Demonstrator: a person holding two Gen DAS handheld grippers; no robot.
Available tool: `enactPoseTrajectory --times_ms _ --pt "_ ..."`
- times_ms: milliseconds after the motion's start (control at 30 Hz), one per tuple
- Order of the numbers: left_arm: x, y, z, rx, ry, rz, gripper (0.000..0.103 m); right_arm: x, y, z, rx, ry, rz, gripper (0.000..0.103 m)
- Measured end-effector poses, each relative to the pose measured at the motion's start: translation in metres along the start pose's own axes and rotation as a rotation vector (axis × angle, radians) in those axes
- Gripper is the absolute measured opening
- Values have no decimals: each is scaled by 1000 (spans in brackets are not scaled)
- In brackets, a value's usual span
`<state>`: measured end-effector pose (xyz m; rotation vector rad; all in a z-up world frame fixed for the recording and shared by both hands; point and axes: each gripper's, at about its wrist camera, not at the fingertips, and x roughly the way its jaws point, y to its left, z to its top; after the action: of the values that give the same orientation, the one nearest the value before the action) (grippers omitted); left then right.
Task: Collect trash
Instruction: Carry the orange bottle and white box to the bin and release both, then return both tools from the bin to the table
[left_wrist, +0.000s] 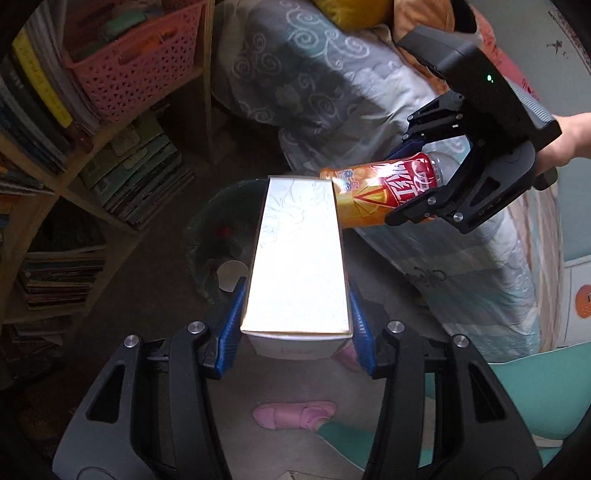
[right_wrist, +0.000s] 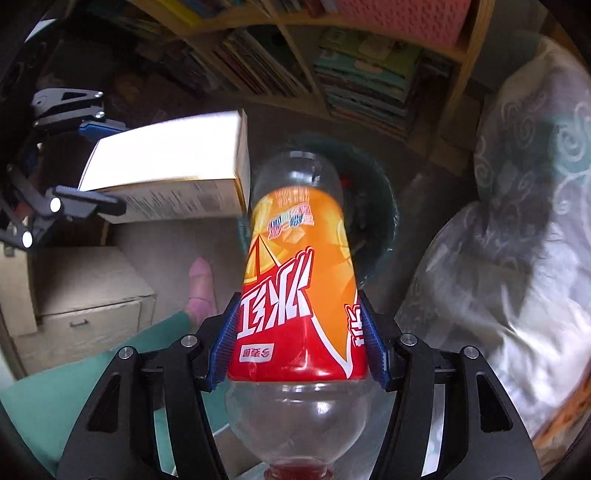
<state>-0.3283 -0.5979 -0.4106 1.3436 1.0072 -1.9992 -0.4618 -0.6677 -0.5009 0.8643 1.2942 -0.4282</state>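
Observation:
My left gripper (left_wrist: 297, 299) is shut on a long white carton box (left_wrist: 299, 258), its blue pads pressing both long sides. The box points down over a dark green-lined trash bin (left_wrist: 218, 229) on the floor, with a paper cup (left_wrist: 231, 275) inside it. My right gripper (right_wrist: 299, 332) is shut on an empty plastic bottle (right_wrist: 299, 280) with an orange and red label, base pointing away toward the bin (right_wrist: 373, 206). In the left wrist view the bottle (left_wrist: 373, 192) and right gripper (left_wrist: 424, 177) hang just right of the box's far end. The box (right_wrist: 166, 166) and left gripper (right_wrist: 99, 162) show at the left of the right wrist view.
A wooden bookshelf (left_wrist: 110, 166) with stacked books and a pink basket (left_wrist: 136, 66) stands left of the bin. A bed with grey patterned bedding (left_wrist: 332, 92) lies to the right. Below are a person's pink slipper (left_wrist: 295, 415), a teal trouser leg and a cardboard box (right_wrist: 88, 299).

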Motion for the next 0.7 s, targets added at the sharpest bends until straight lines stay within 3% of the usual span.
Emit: enactPoseTrajectory --times_ms 167,267,400,700 --pt "75 19 2 11 95 82 48 64 -33 21 126 12 5 62" --pt "89 26 2 -2 120 85 48 85 -45 31 168 28 -35 69" --pt "61 28 -6 -30 58 48 56 70 -52 34 182 -8 -29 76" --pt "-5 20 -17 -81 -16 28 57 8 -42 22 172 -58 0 77"
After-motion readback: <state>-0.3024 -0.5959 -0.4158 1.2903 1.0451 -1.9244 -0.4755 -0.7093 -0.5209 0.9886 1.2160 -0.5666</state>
